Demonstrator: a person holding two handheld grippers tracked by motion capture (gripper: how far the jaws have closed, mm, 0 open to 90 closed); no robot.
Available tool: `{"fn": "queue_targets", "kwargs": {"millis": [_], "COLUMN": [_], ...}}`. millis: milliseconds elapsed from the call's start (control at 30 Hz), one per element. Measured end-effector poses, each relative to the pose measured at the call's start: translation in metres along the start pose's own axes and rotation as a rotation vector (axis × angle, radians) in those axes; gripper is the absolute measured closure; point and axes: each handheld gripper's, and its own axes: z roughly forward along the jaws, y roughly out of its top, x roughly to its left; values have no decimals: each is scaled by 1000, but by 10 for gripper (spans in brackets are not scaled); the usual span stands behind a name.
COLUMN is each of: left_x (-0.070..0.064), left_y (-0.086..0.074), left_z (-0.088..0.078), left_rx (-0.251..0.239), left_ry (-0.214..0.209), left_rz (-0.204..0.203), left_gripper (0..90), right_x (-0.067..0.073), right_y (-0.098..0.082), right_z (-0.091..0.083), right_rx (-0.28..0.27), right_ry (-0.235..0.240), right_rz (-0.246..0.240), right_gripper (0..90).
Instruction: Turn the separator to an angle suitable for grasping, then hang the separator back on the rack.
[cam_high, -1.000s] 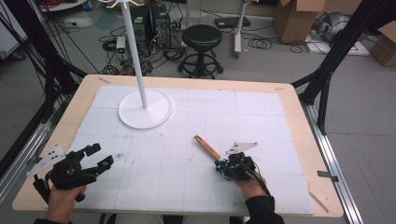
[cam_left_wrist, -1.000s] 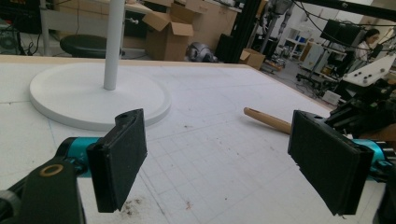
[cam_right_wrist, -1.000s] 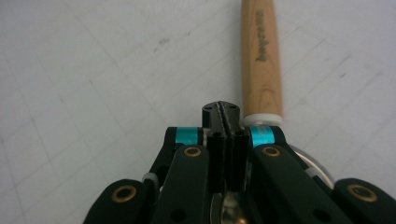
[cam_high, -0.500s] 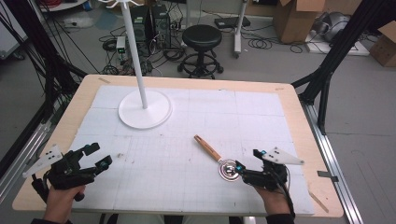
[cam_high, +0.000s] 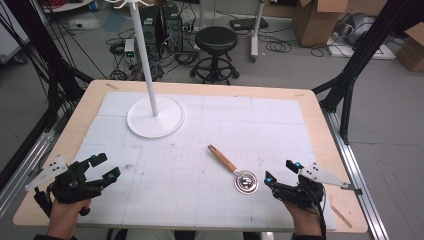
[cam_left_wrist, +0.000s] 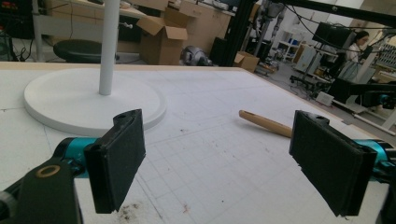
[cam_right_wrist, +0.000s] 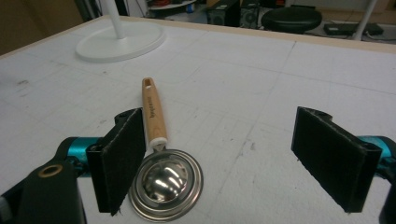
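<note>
My right tool (cam_high: 276, 171) gapes empty just right of the scoop (cam_high: 246, 182); I regrip squarely across its wooden handle (cam_right_wrist: 153, 112).

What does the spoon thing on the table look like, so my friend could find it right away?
Start at the big white table mat and find the tall white pole stand on its round base. Go toward the near edge, to just left of the right gripper. There lies the scoop, apart from the gripper, the one thing with a light wooden handle and a shiny round metal bowl.
</note>
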Motion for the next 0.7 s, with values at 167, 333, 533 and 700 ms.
{"fn": "queue_targets", "kwargs": {"millis": [167, 333, 533, 700], "left_x": [2, 2, 2, 1], "left_y": [0, 0, -2, -1], "left_z": [0, -1, 0, 1], "left_rx": [-1, -4, 7, 14], "left_ry": [2, -2, -4, -3], "left_rz": [-7, -9, -9, -3], "left_gripper": [188, 189, 189, 189], "right_x": [-1, 2, 6, 11], "right_y": [1, 3, 7, 12], "right_z": [1, 6, 16, 34], "right_rx": [-10, 2, 23, 67], "right_ry": [-10, 5, 28, 64], "right_rz": [21, 19, 6, -8], "right_gripper": [164, 164, 164, 164]}}
